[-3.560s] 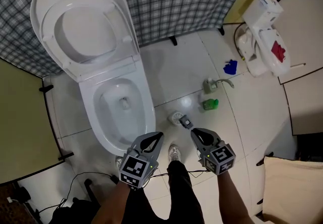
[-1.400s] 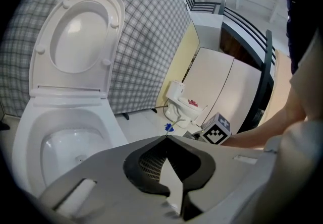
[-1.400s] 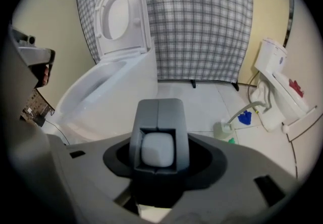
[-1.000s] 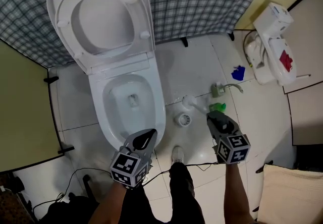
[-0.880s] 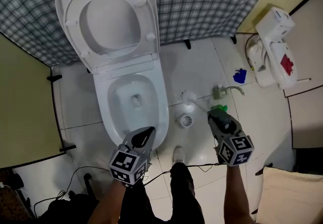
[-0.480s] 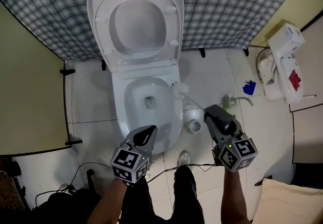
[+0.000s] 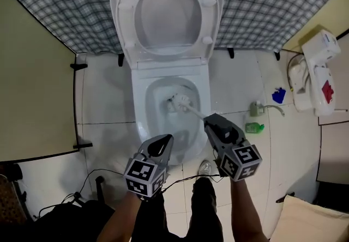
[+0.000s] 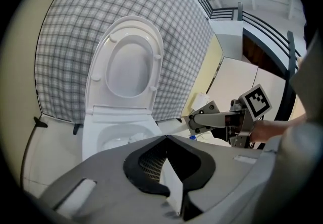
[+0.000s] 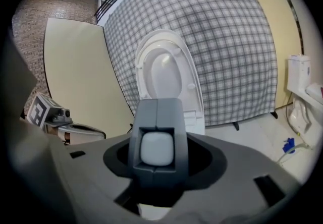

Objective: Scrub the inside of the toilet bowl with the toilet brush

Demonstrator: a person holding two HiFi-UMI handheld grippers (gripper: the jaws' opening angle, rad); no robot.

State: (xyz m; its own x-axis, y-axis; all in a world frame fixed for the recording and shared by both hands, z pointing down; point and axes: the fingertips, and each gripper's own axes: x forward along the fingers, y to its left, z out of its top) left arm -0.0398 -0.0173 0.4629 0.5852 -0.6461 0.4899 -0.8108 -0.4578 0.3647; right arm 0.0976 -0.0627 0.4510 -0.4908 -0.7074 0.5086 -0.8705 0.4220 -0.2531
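— White bristles of the toilet brush [image 7: 179, 102] sit inside the toilet bowl [image 7: 137, 116], nearer its back rim. Grip?

— Right gripper [image 7: 210, 121] is clamped on the handle. Left gripper [image 7: 161, 144] is closed and empty. I'd press firmly and sweep around the walls.

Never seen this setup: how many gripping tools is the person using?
2. The left hand-held gripper hovers at the bowl's front rim; the right hand-held gripper holds the brush dipped into it.
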